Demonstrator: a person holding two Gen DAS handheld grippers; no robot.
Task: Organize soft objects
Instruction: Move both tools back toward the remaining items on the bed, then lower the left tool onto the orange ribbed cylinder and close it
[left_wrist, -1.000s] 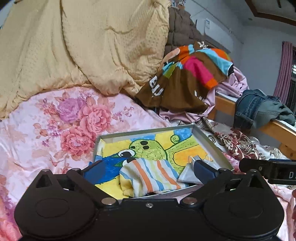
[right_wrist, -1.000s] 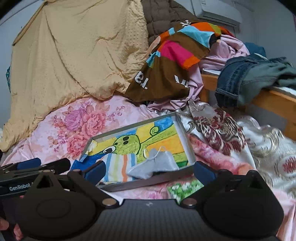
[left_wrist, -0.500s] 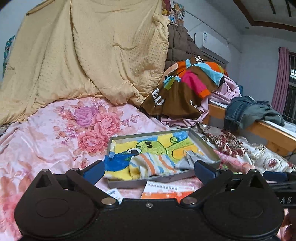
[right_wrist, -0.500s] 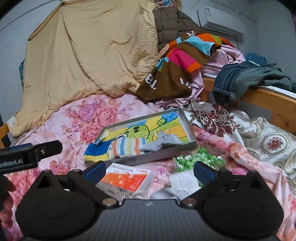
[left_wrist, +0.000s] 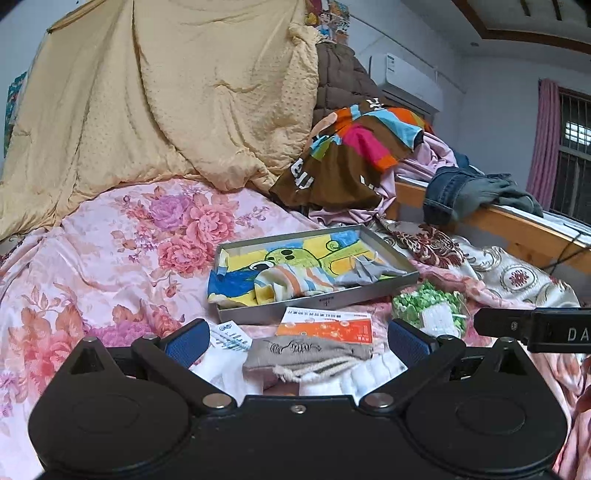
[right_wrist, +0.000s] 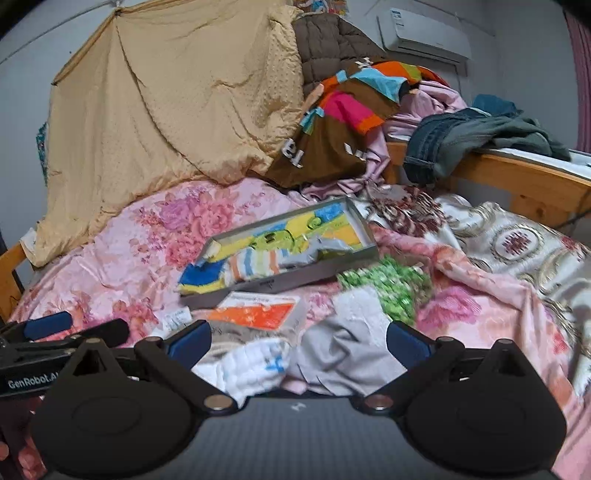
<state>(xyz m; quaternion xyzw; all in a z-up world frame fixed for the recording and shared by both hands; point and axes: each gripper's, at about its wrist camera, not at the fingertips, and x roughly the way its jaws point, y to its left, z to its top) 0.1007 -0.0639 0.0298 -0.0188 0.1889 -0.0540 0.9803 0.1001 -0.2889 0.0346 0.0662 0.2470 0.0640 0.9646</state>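
a: while both grippers hang wide apart and empty over the near clutter, which step would you say is in hand?

b: a pause between picks, by my reading. the shallow grey metal tray (left_wrist: 325, 301) with the cartoon-printed lining already holds a striped knit sock (left_wrist: 291, 282) and a crumpled grey cloth (left_wrist: 364, 271), so some sorting looks done. the left gripper (left_wrist: 295, 341) has its blue-padded fingers spread with nothing between them, and the right gripper (right_wrist: 299, 341) is just as open and grips nothing

a: and what is left outside the tray?

b: right in front of the left gripper lies a beige woven drawstring pouch (left_wrist: 306, 354), flat and limp, resting on white fluffy socks (left_wrist: 369, 373). in the right wrist view a white terry sock with a blue mark (right_wrist: 255, 363) and a slack grey fabric piece (right_wrist: 343, 354) sit between the right fingers. a green and white knobbly textile (right_wrist: 388, 284) lies just beside the tray's near corner

a: and the orange and white cardboard box (left_wrist: 327, 326)?

b: stiff, flat-sided, not soft, touching the tray's front wall on the pink floral satin bedspread (left_wrist: 110, 258). i'd leave it

a: what does the next move call for?

b: lowering onto one limp piece and pinching a raised fold, since these fabrics will sag and drag neighbours along; the pouch's cord could snag
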